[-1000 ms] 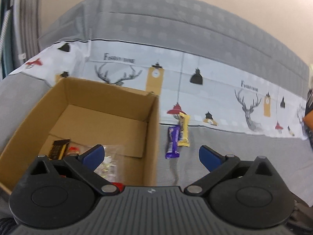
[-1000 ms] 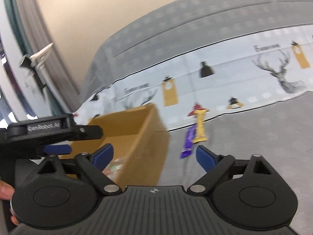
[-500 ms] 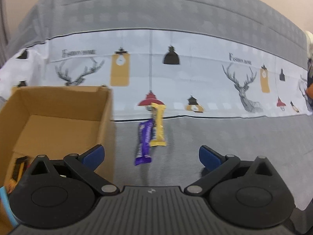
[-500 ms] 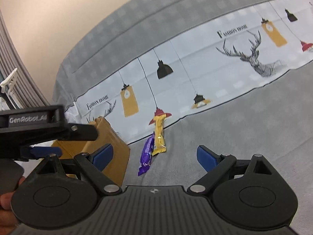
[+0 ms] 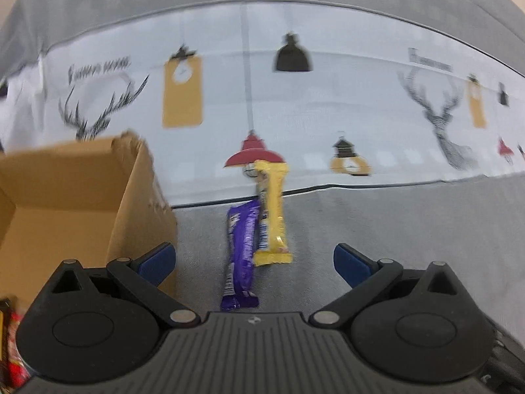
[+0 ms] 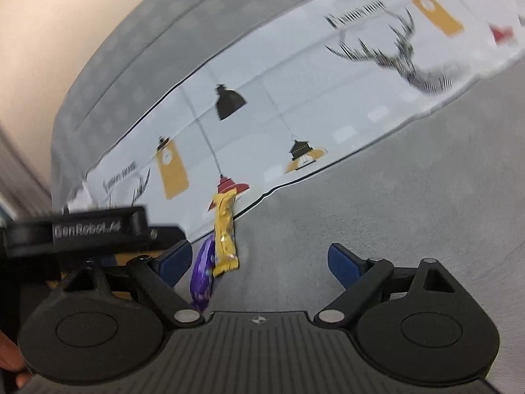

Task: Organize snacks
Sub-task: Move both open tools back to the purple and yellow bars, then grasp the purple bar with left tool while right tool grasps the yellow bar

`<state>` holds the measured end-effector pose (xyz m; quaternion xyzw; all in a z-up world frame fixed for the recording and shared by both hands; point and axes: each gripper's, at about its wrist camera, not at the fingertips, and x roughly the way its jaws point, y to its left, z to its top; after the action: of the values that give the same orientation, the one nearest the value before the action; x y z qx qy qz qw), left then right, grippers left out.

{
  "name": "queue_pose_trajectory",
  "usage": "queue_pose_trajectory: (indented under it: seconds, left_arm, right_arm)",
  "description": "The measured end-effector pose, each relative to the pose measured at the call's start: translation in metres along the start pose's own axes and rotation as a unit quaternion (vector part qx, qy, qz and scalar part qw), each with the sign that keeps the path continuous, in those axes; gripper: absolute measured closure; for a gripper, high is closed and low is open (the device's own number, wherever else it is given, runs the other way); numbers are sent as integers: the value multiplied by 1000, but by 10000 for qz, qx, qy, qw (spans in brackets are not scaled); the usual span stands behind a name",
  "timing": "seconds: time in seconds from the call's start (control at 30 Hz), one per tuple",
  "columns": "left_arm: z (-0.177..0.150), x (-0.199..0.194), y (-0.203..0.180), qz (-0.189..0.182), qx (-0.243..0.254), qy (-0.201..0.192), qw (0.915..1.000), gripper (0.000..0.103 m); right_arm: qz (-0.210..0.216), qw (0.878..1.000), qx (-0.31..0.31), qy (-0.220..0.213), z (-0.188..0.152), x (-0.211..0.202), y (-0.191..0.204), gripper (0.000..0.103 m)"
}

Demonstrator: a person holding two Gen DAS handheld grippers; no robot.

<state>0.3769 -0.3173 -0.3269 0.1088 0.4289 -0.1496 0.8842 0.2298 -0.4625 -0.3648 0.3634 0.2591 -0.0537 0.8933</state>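
Purple bar touched yellow bar on bedspread beside box; left gripper and right gripper jaws wide, empty, right's just narrowed slightly.

The right tool fills the lower frame, its blue-tipped jaws spread wide and slightly narrowing, nothing between them. Just left of centre, a yellow snack bar and a purple snack bar lie touching on a grey bed. The left tool enters at left.
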Motion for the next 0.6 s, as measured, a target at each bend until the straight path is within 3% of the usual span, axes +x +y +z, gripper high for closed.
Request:
queue_pose_trajectory:
  seconds: [0.13, 0.27, 0.33, 0.43, 0.47, 0.5, 0.6]
  left_arm:
    - [6, 8, -2, 407, 229, -296, 9985, 5]
    - [14, 14, 3, 525, 154, -394, 9977, 27]
    - [18, 20, 2, 425, 387, -373, 9976, 30]
    - [19, 31, -8, 599, 948, -280, 9933, 31]
    - [19, 35, -11, 660, 1090, -257, 9915, 34]
    - [20, 36, -14, 676, 1202, -260, 9901, 48]
    - [26, 30, -22, 414, 1450, -289, 9881, 52]
  right_arm:
    - [165, 9996, 15, 211, 4, 24, -3, 21]
    - [328, 9986, -276, 303, 15, 49, 1, 21]
    - [258, 9975, -502, 432, 18, 65, 2, 21]
    - [382, 9942, -721, 705, 18, 89, 2, 22]
    - [430, 9927, -819, 778, 17, 94, 4, 22]
    - [473, 9911, -927, 835, 16, 100, 7, 22]
    - [458, 9898, -1073, 816, 19, 104, 13, 24]
